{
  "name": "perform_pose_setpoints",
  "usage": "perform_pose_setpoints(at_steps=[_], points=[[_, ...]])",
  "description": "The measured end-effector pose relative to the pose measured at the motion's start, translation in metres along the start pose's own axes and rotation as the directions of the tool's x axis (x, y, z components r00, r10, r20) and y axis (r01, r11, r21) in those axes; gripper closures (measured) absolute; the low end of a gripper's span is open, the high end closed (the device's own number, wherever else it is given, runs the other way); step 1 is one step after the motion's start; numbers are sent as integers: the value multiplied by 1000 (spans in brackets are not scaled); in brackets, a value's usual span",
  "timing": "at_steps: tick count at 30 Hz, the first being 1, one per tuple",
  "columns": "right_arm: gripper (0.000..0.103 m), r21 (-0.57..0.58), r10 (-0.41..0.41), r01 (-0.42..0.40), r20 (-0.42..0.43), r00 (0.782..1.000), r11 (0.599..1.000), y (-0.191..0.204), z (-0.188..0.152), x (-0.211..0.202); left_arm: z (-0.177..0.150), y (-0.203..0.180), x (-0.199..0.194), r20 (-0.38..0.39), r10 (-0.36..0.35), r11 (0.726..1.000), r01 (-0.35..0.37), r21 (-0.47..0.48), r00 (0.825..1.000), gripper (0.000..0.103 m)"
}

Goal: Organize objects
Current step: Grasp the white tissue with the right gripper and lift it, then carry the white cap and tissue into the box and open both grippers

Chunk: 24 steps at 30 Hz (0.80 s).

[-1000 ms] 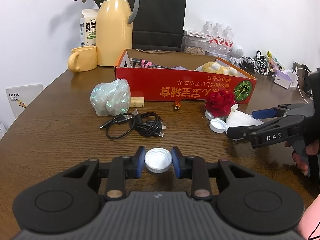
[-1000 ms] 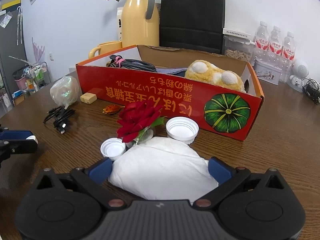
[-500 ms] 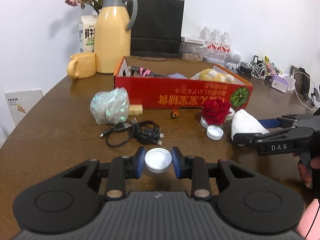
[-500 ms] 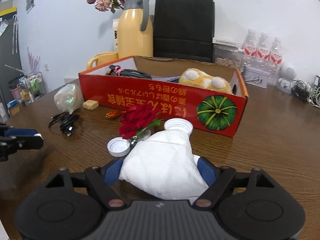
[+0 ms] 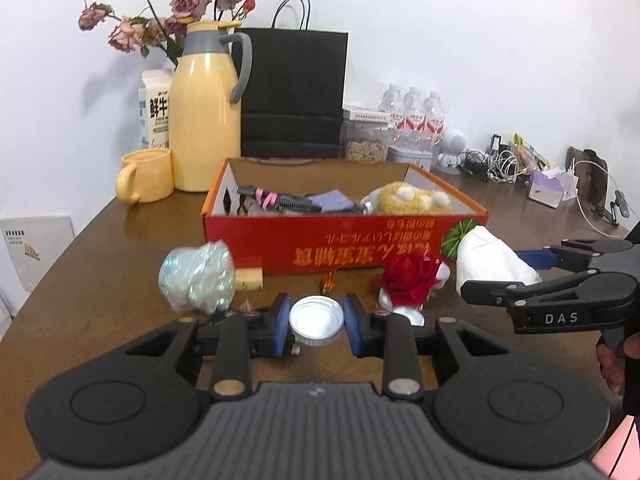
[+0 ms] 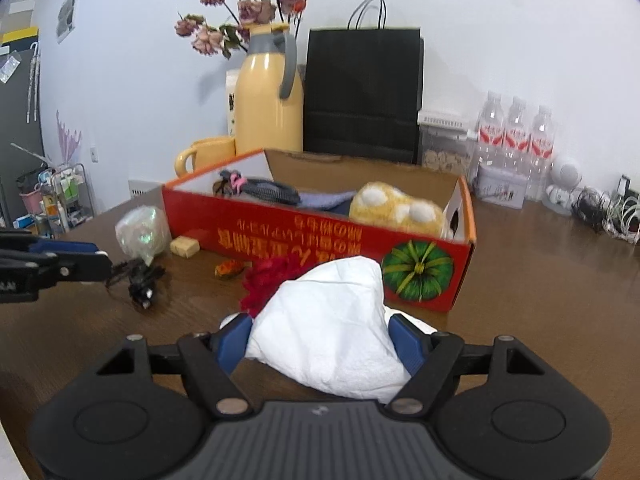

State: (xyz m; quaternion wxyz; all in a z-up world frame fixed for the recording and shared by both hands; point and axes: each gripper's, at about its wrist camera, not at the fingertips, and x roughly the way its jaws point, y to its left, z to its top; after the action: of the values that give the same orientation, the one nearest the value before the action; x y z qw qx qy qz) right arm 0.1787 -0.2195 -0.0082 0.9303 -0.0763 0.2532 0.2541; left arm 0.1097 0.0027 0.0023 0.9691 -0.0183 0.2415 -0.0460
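My left gripper [image 5: 316, 316] is shut on a white bottle cap [image 5: 317, 326] and holds it above the brown table. The right gripper [image 6: 320, 340] has a white cloth bundle [image 6: 332, 320] between its blue pads; the jaws are closing and squeeze it, clear of the table. From the left wrist view that bundle [image 5: 488, 260] hangs in front of the red cardboard box [image 5: 344, 240]. The box holds a yellow plush toy [image 5: 408, 200] and a dark cable. A red rose [image 5: 408, 280], an iridescent bundle [image 5: 198, 280] and a black cable [image 6: 140, 280] lie before the box.
A small wooden block [image 5: 248, 278], an orange trinket [image 5: 328, 280] and another white cap [image 5: 412, 316] lie near the box front. Behind stand a yellow jug [image 5: 204, 120], a yellow mug [image 5: 146, 176], a black paper bag [image 5: 296, 92] and water bottles [image 5: 412, 116].
The right gripper's jaws narrowed onto the white bundle and raised it off the table toward the box. My left gripper rose with the cap still in it.
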Motion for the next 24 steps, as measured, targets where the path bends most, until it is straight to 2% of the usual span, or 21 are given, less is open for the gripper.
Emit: perform_pose_setpoints(at_steps=[12,24], points=[[29,-34,8,-4,102,995,999,-2,48,-1,53,-6,20,98,-16,1000,16,8,995,73],[29,-46,7,0,132,991,999,-7,98,49,103,-5,85,127,6,1000,-3,-21,992,73]])
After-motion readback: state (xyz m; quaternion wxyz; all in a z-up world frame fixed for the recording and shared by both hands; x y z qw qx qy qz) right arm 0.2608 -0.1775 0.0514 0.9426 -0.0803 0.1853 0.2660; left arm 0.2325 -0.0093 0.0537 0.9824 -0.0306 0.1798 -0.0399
